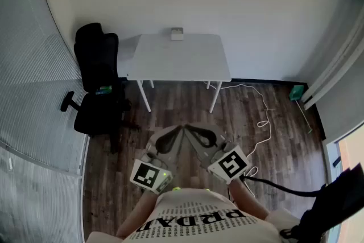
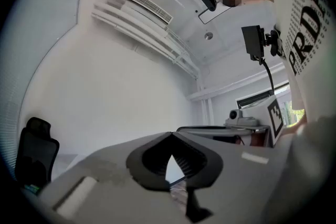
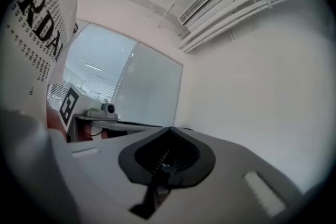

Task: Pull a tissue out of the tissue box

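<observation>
Item, at 9 o'clock of the head view: black padded swivel office chair [image 1: 96, 79], standing on the dark wood-plank floor [image 1: 170, 108] just beside the table's left legs. Item, at 12 o'clock: white rectangular table [image 1: 182, 62] set against the wall, bare except for the task's thing, a small pale rectangular tissue box [image 1: 177, 33] at the middle of the table's far edge, well apart from both tools. Its long axis appears to run 9 to 3 along that far edge, with the top facing up (whether a tissue stands out of the slot is too small to tell). Item, at 6 o'clock, close before the person's body: grey left gripper [image 1: 177, 134], jaws clenched tip to tip on nothing and angled towards 1 o'clock. Item, just beside it: grey right gripper [image 1: 193, 134], likewise clenched and empty, angled towards 11 o'clock so that the two tips nearly meet. Item, at 3 o'clock: thin white cable [image 1: 263, 116] looping over the floor from the table's right legs. Risks, as judged: the box looks light and nothing holds it down, so a one-sided pull could lift it or drag it across the table instead of freeing a tissue. A pinch that is too deep could bring out a clump or tear the sheet. The box sits at the far edge, so the reach across the table is long and could knock it askew. The loose cable is a snag for feet on the approach.
</observation>
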`<state>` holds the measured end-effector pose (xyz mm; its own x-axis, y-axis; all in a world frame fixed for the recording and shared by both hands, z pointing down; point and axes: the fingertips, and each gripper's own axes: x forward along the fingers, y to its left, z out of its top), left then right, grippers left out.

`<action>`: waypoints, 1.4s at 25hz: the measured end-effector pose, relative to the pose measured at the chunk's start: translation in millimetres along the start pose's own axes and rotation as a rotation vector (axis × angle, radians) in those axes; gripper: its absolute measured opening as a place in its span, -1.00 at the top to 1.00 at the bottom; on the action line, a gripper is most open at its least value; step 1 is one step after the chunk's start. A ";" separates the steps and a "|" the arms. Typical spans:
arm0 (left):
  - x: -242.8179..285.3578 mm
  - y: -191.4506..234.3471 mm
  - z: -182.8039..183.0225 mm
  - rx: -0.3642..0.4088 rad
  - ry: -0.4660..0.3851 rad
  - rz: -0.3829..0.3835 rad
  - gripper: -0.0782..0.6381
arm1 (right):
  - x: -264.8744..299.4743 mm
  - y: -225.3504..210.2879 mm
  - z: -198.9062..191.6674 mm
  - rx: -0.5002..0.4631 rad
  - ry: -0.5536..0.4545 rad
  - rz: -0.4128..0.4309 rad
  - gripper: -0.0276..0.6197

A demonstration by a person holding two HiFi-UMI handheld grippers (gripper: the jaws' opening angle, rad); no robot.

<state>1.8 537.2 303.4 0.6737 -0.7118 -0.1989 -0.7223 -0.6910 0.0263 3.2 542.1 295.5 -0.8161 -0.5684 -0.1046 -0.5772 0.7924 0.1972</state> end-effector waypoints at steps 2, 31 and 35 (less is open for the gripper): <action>-0.8 -1.0 0.4 0.000 0.001 0.000 0.81 | -0.7 1.1 0.1 -0.003 0.003 0.002 0.92; -30.8 15.5 -7.4 -0.012 0.018 -0.001 0.81 | 21.0 27.5 -4.6 -0.034 0.005 -0.015 0.92; -41.7 24.4 -10.8 -0.017 0.017 -0.008 0.81 | 30.4 37.4 -10.3 -0.037 0.021 -0.018 0.92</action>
<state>-42.3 548.7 322.9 0.6823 -0.7079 -0.1827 -0.7140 -0.6989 0.0412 -42.9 552.2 309.7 -0.8043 -0.5876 -0.0878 -0.5903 0.7733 0.2314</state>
